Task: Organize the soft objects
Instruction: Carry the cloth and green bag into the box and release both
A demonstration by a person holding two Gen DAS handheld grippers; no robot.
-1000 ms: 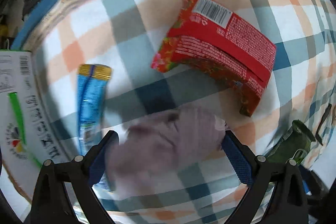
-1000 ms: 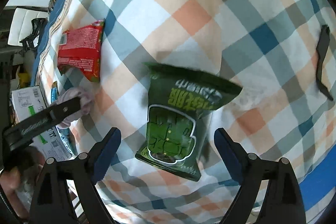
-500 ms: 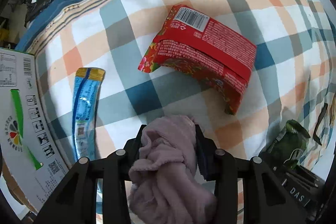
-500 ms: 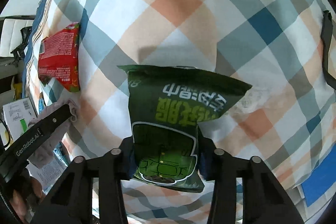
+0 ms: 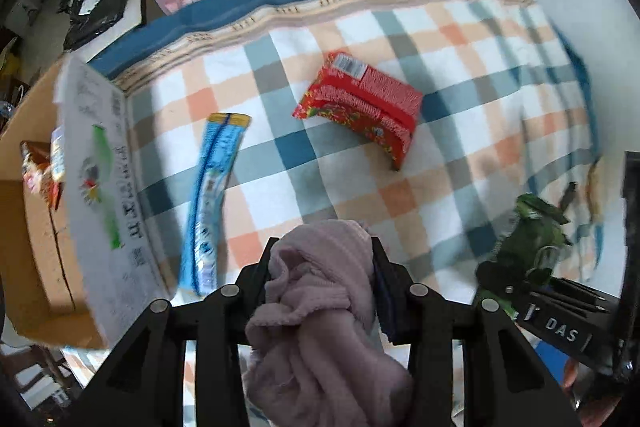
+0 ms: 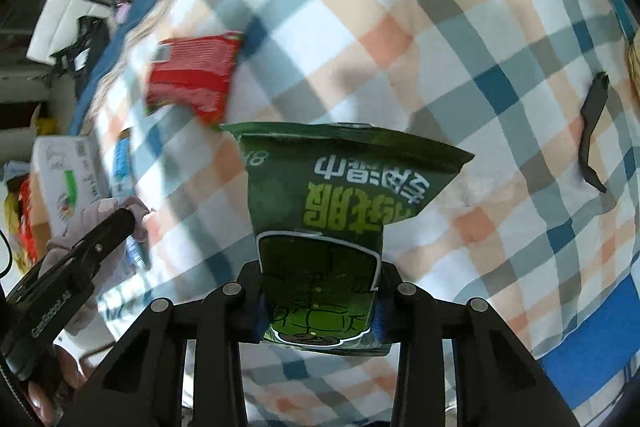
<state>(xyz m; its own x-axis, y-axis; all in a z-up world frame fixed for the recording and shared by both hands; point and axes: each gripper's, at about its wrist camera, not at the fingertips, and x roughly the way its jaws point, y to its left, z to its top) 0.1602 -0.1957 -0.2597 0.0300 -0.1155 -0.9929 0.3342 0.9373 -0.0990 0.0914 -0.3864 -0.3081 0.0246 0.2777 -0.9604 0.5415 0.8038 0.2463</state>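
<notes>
Left wrist view: the left gripper [image 5: 322, 277] has its fingers pinching a crumpled mauve terry cloth [image 5: 320, 311], which bunches up between them and spills back toward the camera. Beyond it spreads a checked blanket in orange, teal and white [image 5: 472, 75] with a blue border. On the blanket lie a long blue snack sachet with a yellow end [image 5: 212, 203], just beside an open cardboard box with a white printed flap [image 5: 100, 187], and farther off a red foil snack packet with a barcode [image 5: 360, 107]. The box holds some colourful packets, blurred. At the right edge the right gripper [image 5: 516, 267] shows dimly, with a dark green snack bag [image 5: 536, 231] in it.

Right wrist view: the right gripper [image 6: 318, 301] has its fingers clamped on the lower part of the dark green snack bag [image 6: 340, 203], whose printed face is upside down and whose sealed top edge points away from the camera. The red foil snack packet [image 6: 192, 79] lies on the blanket [image 6: 460, 27] to the upper left. A thin black strip [image 6: 592, 131] lies on the blanket at the right. At the lower left the left gripper [image 6: 128, 223] holds the mauve cloth [image 6: 100, 215] close to the box [image 6: 64, 179].
</notes>
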